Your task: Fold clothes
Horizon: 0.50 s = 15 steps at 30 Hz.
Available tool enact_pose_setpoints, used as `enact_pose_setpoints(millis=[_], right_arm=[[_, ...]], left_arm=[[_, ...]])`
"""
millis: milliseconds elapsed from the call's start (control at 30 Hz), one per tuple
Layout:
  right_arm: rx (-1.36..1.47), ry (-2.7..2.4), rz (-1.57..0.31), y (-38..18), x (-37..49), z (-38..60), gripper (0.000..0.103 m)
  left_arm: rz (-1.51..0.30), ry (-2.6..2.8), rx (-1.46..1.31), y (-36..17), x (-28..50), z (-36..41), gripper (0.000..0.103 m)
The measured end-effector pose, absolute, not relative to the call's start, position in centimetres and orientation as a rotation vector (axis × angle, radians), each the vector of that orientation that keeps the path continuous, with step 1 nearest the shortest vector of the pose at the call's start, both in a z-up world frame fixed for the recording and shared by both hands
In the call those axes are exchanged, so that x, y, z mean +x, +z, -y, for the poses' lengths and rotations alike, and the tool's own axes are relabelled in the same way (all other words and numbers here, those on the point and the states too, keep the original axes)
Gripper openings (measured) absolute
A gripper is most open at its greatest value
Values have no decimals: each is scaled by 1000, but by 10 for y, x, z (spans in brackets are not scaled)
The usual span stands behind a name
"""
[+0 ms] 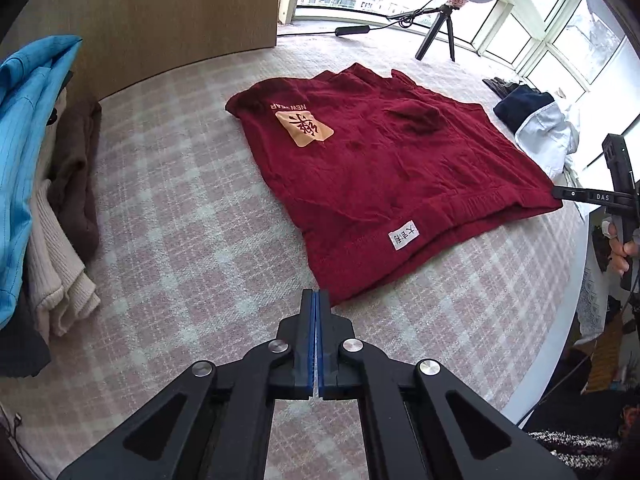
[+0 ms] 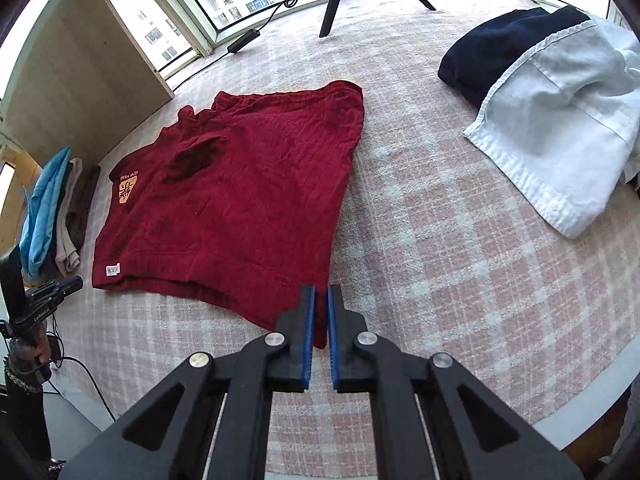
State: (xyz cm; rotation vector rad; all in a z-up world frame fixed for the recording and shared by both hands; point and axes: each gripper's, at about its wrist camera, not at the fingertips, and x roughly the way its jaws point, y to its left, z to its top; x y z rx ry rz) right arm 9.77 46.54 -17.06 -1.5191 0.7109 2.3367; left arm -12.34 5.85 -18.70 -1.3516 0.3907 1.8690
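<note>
A dark red knit sweater [image 1: 380,184] lies flat on the pink checked tablecloth [image 1: 180,220], with an orange patch near its far end and a white label on the near hem. My left gripper [image 1: 316,294] is shut at the sweater's near left corner, and no cloth shows between its pads. In the right wrist view the left gripper [image 2: 60,288] sits just beside that label corner. My right gripper [image 2: 321,290] is shut on the other hem corner of the sweater [image 2: 240,208], with red cloth showing between the blue pads. The right gripper [image 1: 560,192] also shows in the left wrist view, its tip at that corner.
A pile of folded clothes [image 1: 40,160], blue on top, lies at the left by a wooden panel [image 1: 160,20]. A white and navy garment [image 2: 560,120] lies heaped to the right. A ring light tripod [image 1: 436,36] stands at the back. The table's rounded edge [image 2: 600,400] is near.
</note>
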Motion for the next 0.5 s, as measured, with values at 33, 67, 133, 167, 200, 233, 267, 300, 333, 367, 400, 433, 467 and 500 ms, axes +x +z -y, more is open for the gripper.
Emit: enact_pose_setpoints(millis=[33,67,133,167,200,233,267,300,333,367,400,433,467,500], right_arm=[[-1530,2331,-701,-172,100,-462,6],[-1542,2325,-690,-173,102,-458,6],[-1581,2291,-618,-185,101,-451,8],[-1596,2275,-608,-188,101,-452,10],[-1610,2259,-598,-190,101,-453,11],[-1620,2246,-590,-192,101,-455,12],[-1579,2268,-615,-187,101,-465,17],[-1537,2288,-640,-181,100,-474,21],[-1497,2308,-663,-176,99,-484,32],[-1474,2321,-648,-174,90,-496,40],[-1452,2333,-634,-171,81,-509,41],[-1431,2345,-621,-169,72,-521,41],[-1435,2350,-623,-173,59,-532,41],[-1440,2356,-625,-177,46,-544,41]], left_arm=[[-395,1854,-1354,-189,-121,-56,0],[-407,1846,-1359,-191,-118,-53,0],[-468,1862,-1385,-200,-116,-43,0],[-483,1858,-1401,-203,-114,-40,0],[-476,1856,-1412,-202,-111,-39,0],[-463,1859,-1406,-199,-105,-41,0],[-449,1855,-1386,-193,-97,-45,0],[-441,1846,-1359,-186,-87,-54,0],[-443,1836,-1327,-180,-75,-69,0],[-444,1826,-1295,-174,-64,-84,0],[-444,1813,-1264,-168,-52,-101,1],[-439,1790,-1234,-165,-39,-123,5],[-432,1765,-1206,-162,-26,-147,8],[-427,1738,-1180,-160,-13,-173,12]])
